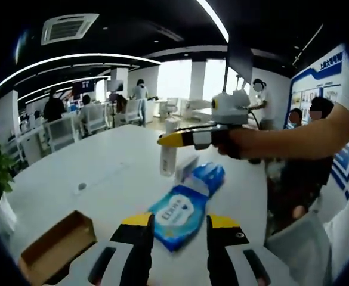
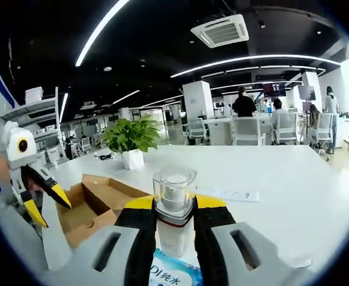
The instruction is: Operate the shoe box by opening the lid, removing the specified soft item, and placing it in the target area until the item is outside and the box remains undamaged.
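An open brown cardboard shoe box lies on the white table, left of my left gripper. That gripper is open, and a blue soft pack of wet wipes lies flat on the table just beyond its jaws. My right gripper is shut on a white bottle with a clear cap, held upright above the table. In the left gripper view the right gripper comes in from the right with the bottle hanging under its yellow tips. The box and the pack sit below it.
A potted plant stands behind the box, and a white power strip lies on the table. A small round object rests on the tabletop. People stand close on the right. Desks and chairs fill the background.
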A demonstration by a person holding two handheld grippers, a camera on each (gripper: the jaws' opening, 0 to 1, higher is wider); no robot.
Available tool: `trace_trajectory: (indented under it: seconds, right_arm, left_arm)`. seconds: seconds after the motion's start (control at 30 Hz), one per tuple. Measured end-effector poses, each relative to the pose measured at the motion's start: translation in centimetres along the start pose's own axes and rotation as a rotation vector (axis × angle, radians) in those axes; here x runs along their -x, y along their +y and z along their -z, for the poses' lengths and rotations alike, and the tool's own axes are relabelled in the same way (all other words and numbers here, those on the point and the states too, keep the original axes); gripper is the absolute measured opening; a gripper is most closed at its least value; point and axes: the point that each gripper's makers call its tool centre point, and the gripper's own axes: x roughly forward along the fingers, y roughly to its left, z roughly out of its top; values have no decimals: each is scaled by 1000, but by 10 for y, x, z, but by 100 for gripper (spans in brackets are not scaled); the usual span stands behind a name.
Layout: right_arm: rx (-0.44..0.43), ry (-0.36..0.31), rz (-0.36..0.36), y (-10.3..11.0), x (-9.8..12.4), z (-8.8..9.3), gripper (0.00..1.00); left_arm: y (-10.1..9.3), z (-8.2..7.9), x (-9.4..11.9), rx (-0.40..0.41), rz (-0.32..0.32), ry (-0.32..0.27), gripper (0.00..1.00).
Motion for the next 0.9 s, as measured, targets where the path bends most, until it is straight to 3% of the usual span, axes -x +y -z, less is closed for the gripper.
trace_trajectory:
  seconds: [0.4, 0.57, 0.9]
  right_arm:
    - [52, 44, 78, -33, -21, 36, 20]
    - [60, 65, 94, -41, -31, 56, 20]
    - [72, 83, 102, -46, -37, 75, 20]
  left_arm:
    - [-3, 11, -8, 22, 14, 23, 35]
    - [-3, 17, -12, 51, 24, 29, 34]
    - [-1, 24, -16, 67, 31, 44, 34]
